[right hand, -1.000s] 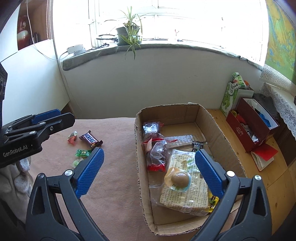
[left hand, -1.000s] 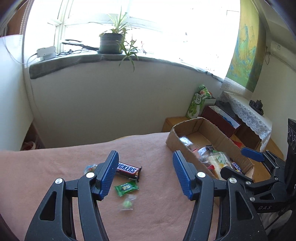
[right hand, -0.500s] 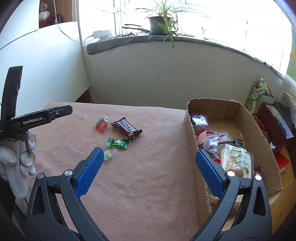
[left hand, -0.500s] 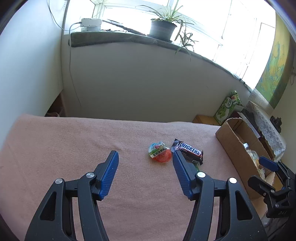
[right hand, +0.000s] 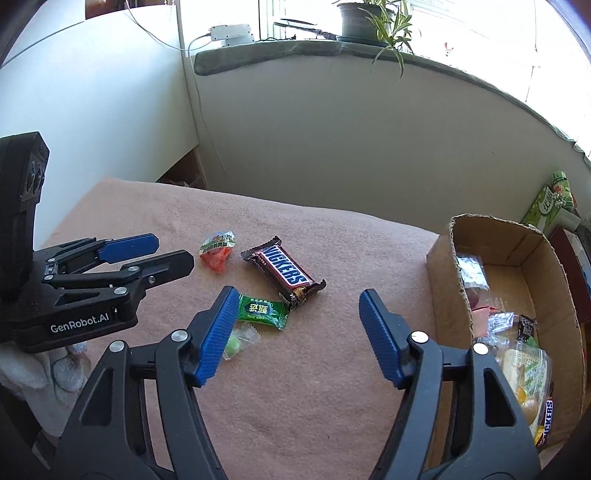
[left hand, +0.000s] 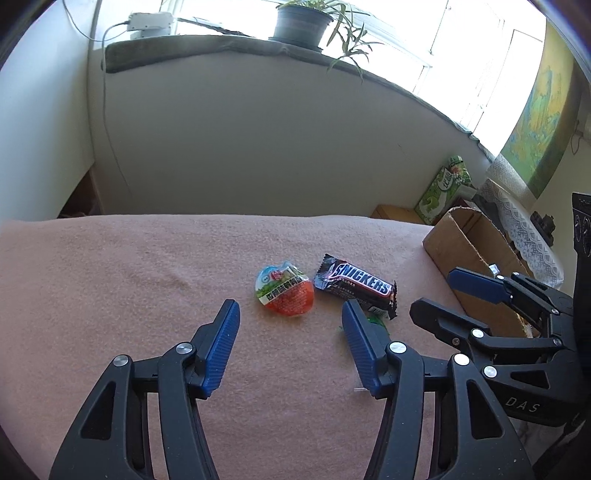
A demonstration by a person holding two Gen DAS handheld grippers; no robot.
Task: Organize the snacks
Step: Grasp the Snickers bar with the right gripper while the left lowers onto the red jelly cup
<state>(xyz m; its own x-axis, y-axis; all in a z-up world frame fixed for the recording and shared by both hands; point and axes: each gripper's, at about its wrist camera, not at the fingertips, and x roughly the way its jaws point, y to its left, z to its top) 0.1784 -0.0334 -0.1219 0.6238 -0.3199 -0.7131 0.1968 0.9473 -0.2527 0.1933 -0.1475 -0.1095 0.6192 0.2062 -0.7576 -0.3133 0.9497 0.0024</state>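
Note:
On the pink blanket lie a red-and-green jelly cup [left hand: 284, 291] [right hand: 218, 251], a Snickers bar [left hand: 356, 286] [right hand: 282, 271], a green wrapped candy [right hand: 263, 311] and a small clear-wrapped green candy [right hand: 236, 343]. My left gripper [left hand: 290, 325] is open and empty, just short of the jelly cup. My right gripper [right hand: 297, 314] is open and empty, above the green candy and the Snickers bar. It shows in the left wrist view [left hand: 439, 295]. The cardboard box [right hand: 448, 273] [left hand: 454, 247] at the right holds several snack packets.
The blanket [right hand: 314, 387] covers the table, whose far edge faces a grey wall. A potted plant [right hand: 364, 18] stands on the windowsill. A green tissue box [left hand: 445, 192] and a red box are beyond the cardboard box.
Both grippers have swung left, away from the box and towards the loose snacks. The left gripper has come closer to the jelly cup. Both stayed open and empty.

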